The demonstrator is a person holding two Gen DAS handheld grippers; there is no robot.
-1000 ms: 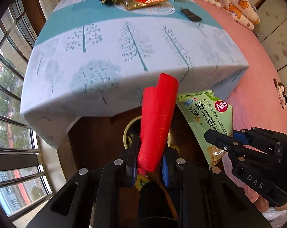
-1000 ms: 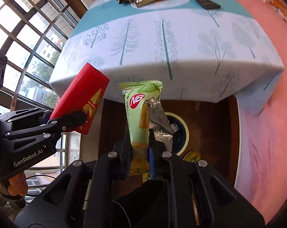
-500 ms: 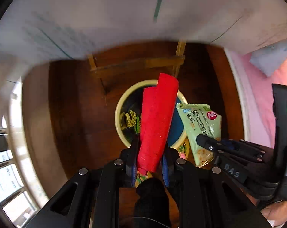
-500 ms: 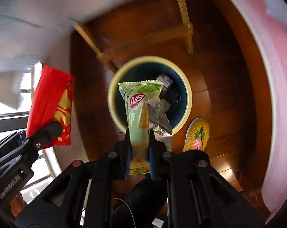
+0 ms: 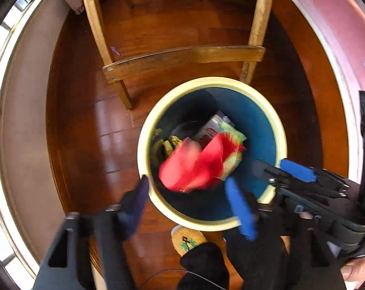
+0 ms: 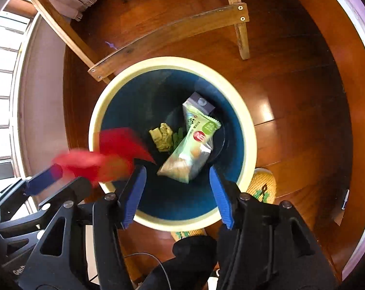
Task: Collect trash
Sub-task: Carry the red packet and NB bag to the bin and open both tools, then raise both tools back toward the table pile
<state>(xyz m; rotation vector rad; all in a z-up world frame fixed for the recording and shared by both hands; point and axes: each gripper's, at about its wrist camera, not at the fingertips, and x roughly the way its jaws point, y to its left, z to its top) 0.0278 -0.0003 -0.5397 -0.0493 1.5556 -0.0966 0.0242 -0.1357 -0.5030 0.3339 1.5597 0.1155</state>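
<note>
Lowered from tabletop height to directly over bin [image 6: 248, 130] for clean drop. Both tongs [image 5: 187, 188] [image 6: 176, 181] opening, empty; red wrapper [image 5: 194, 166], green packet [image 6: 189, 152] falling inside.

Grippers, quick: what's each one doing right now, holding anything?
Left gripper: jaws opening, nothing between the pads; red wrapper dropping into the bin.
Right gripper: jaws opening, empty; green snack packet in the bin.

Partly legible "Gen" lettering on the left gripper [image 6: 90, 181] body, left of the bin [image 6: 242, 111]. Red logo on the green snack packet [image 6: 189, 152] inside the bin, unreadable.
</note>
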